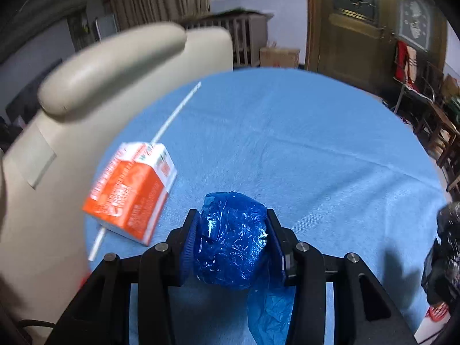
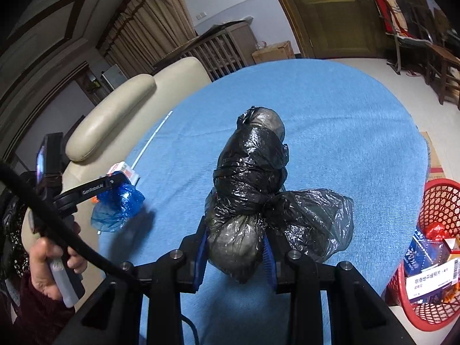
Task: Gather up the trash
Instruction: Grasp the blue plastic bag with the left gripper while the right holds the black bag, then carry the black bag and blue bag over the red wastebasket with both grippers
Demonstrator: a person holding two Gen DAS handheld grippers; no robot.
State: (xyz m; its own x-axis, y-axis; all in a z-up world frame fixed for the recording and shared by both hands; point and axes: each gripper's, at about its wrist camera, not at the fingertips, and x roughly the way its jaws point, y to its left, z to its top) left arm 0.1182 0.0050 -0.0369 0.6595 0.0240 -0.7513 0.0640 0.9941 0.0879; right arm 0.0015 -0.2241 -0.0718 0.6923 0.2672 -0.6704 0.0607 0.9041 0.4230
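Note:
My left gripper (image 1: 233, 221) is shut on a crumpled blue plastic bag (image 1: 233, 238) held just above the blue tablecloth (image 1: 316, 149). The same bag (image 2: 118, 204) and left gripper (image 2: 115, 185) show at the left of the right wrist view. An orange and white carton (image 1: 132, 195) with a long white straw (image 1: 178, 112) lies on the cloth to the left. My right gripper (image 2: 235, 247) is shut on a knotted black plastic bag (image 2: 253, 178) raised over the table. The black bag (image 1: 444, 247) also shows at the right edge of the left wrist view.
A red mesh basket (image 2: 437, 201) holding several pieces of trash stands on the floor at the table's right. A cream leather chair (image 1: 95, 66) stands close against the table's left side. Wooden chairs (image 2: 442, 63) and a cardboard box (image 1: 279, 56) stand farther back.

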